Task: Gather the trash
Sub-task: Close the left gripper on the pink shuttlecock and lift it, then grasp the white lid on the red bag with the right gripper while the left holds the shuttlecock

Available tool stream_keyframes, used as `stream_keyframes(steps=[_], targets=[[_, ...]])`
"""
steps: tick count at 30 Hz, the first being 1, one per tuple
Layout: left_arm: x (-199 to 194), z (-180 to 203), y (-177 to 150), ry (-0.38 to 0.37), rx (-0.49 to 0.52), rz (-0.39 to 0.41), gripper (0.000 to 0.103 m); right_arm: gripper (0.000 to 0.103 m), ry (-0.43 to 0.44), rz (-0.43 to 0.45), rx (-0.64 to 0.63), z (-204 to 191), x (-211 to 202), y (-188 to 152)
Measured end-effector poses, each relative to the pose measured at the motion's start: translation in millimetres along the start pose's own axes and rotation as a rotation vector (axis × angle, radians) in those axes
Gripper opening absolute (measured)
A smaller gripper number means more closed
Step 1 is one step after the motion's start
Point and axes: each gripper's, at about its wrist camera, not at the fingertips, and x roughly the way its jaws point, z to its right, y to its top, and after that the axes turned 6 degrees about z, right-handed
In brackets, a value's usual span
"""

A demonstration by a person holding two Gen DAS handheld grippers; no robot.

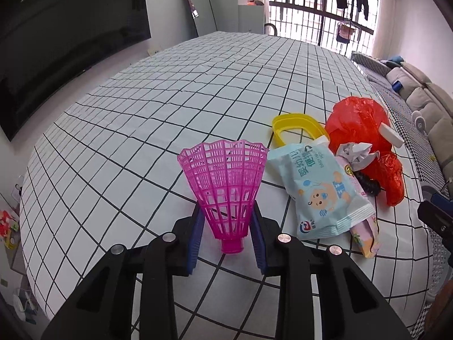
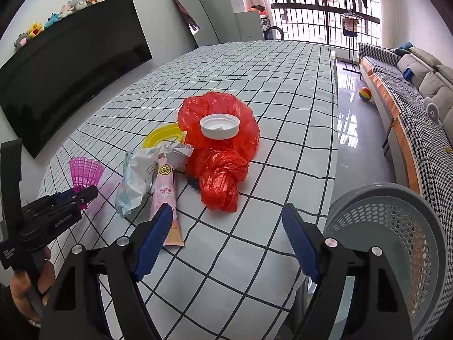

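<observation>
My left gripper [image 1: 228,216] is shut on a pink plastic shuttlecock [image 1: 225,187], holding its narrow lower part just above the checked tablecloth; it also shows in the right wrist view [image 2: 85,174]. Right of it lie a light-blue wet-wipe pack [image 1: 320,189], a pink snack wrapper [image 2: 165,198], crumpled paper [image 1: 354,153], a yellow plastic ring [image 1: 297,127] and a red plastic bag [image 2: 223,147] with a white lid [image 2: 220,126] on top. My right gripper [image 2: 226,238] is open and empty above the cloth, in front of the red bag.
A grey perforated basket [image 2: 396,243] stands off the table's right edge beside my right gripper. The checked tablecloth [image 2: 254,79] stretches far back. A black TV [image 2: 70,90] is on the left wall, a sofa [image 2: 419,90] on the right.
</observation>
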Motion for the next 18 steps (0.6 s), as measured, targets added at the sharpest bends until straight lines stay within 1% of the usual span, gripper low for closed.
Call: stream_keyframes(steps=[5, 12, 18], targets=[[-7, 4, 3, -0.018, 0.003, 0.027, 0.031, 0.076, -0.009, 0.004, -0.026, -4, 8, 14], [-15, 12, 1, -0.036, 0.005, 0.045, 0.031, 0.076, -0.021, 0.021, -0.034, -5, 26, 43], [-20, 15, 2, -0.048, -0.001, 0.062, 0.031, 0.076, -0.035, 0.009, -0.05, -5, 46, 60]])
